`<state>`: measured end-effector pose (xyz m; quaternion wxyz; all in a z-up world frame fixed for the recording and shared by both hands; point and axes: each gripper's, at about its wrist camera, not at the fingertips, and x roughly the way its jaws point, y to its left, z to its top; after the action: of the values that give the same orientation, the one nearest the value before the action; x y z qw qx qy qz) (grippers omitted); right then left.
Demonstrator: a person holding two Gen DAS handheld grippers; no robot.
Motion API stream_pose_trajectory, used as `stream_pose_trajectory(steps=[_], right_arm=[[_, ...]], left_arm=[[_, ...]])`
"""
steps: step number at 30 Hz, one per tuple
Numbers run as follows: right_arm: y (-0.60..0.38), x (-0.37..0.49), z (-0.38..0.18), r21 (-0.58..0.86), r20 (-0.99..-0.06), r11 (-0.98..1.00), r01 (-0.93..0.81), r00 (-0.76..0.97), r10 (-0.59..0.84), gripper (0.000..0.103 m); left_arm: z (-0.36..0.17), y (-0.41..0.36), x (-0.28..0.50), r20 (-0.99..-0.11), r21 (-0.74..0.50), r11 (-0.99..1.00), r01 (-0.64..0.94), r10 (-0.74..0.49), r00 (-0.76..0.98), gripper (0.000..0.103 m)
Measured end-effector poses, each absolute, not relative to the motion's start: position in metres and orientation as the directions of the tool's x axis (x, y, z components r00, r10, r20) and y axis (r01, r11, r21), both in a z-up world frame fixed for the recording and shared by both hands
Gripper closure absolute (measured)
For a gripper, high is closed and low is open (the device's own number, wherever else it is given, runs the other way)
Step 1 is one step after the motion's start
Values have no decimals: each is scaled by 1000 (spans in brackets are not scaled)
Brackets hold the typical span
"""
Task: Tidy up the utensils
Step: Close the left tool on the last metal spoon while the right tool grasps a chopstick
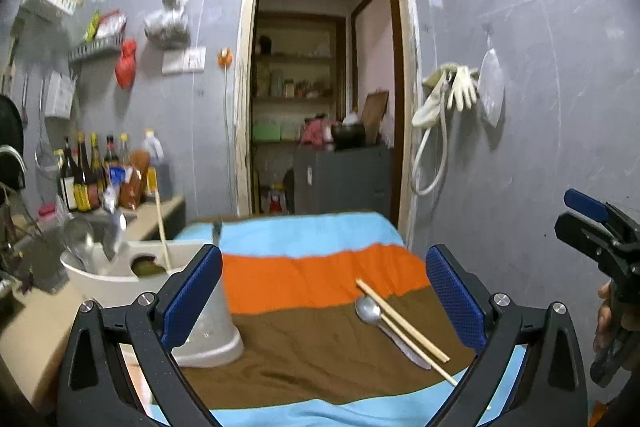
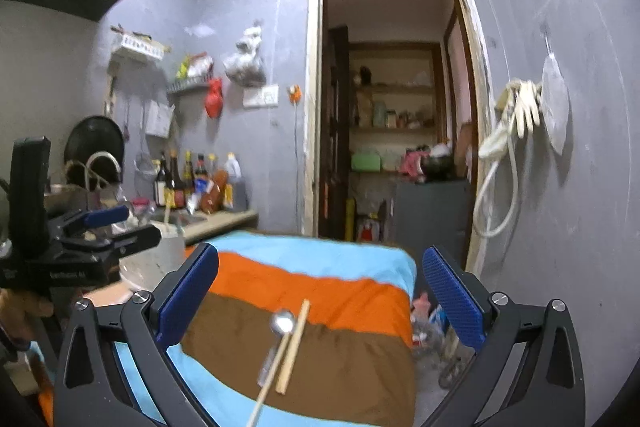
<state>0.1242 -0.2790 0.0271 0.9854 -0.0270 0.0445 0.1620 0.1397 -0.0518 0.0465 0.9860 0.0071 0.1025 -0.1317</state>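
Note:
A metal spoon (image 1: 370, 309) and a pair of wooden chopsticks (image 1: 402, 321) lie on the brown band of a striped cloth (image 1: 304, 347). They also show in the right wrist view: the spoon (image 2: 282, 323) and the chopsticks (image 2: 292, 345). A white utensil holder (image 1: 212, 331) stands at the cloth's left edge with several utensils and one chopstick (image 1: 162, 227) in it. My left gripper (image 1: 324, 295) is open and empty above the cloth. My right gripper (image 2: 318, 297) is open and empty above the spoon and chopsticks.
A counter (image 1: 36, 319) at the left carries sauce bottles (image 1: 86, 175) and a sink area. A doorway (image 1: 320, 87) opens behind the table. Gloves and a hose (image 1: 448, 99) hang on the right wall. The right gripper shows at the left view's right edge (image 1: 600, 223).

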Motion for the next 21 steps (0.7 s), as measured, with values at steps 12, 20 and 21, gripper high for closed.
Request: stream_pose_trajectory(steps=[12, 20, 21], right_arm=[[-288, 175, -10, 7, -197, 936, -351, 917, 346, 0], [-289, 219, -22, 41, -334, 919, -393, 861, 383, 25], [-288, 226, -24, 51, -358, 916, -399, 848, 390, 32]], left_arm=[[6, -61, 198, -363, -61, 956, 286, -288, 886, 3], [-9, -69, 239, -475, -110, 914, 390, -393, 788, 27], [-11, -72, 244, -493, -121, 908, 401, -405, 770, 32]])
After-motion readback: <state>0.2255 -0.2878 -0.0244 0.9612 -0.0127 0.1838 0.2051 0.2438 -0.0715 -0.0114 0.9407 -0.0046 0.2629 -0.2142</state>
